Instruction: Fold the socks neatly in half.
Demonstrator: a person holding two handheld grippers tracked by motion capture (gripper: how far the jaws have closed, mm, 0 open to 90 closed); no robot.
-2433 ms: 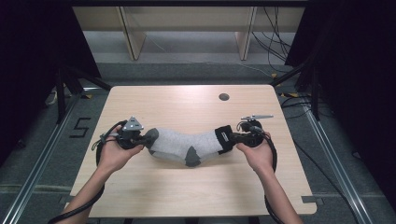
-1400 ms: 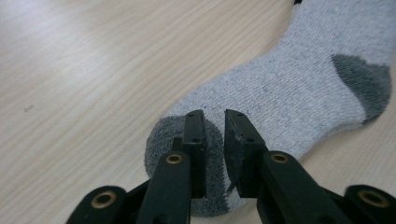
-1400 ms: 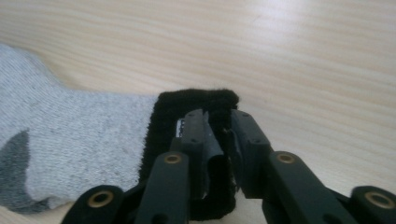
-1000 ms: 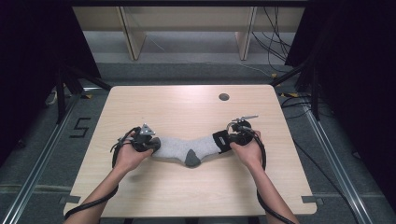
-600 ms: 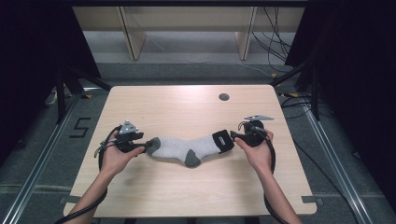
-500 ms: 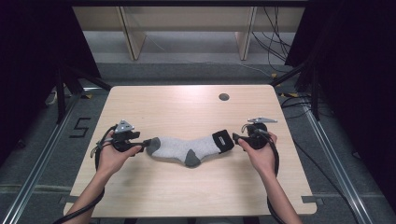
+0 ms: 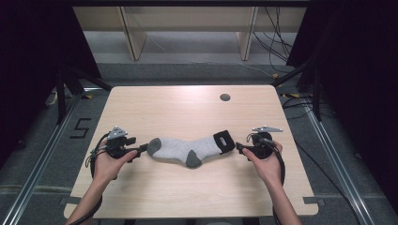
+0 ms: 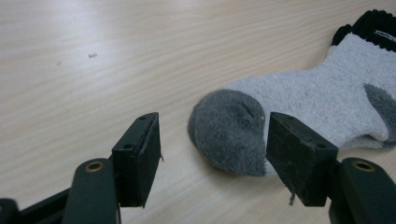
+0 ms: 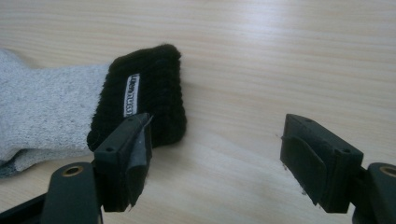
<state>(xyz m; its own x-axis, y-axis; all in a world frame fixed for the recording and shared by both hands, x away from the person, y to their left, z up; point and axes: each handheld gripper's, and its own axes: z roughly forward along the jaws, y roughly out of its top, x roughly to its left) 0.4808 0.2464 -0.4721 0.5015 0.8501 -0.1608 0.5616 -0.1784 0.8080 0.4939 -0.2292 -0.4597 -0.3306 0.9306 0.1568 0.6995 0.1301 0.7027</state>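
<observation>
A grey sock (image 7: 187,149) lies flat between the left claw (image 7: 142,151) and right claw (image 7: 239,148).

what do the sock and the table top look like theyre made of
Sock: soft knitted fabric, likely cotton blend; fuzzy looped grey surface, darker toe, ribbed black cuff with a sewn label. Table top: light wood or wood-look laminate; straight grain lines, smooth matte-to-satin sheen, which one is unclear.

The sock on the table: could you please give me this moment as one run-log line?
sock: flat on table, released | left gripper: jaws just opened, at grey toe | right gripper: jaws just opened, beside black cuff
</observation>
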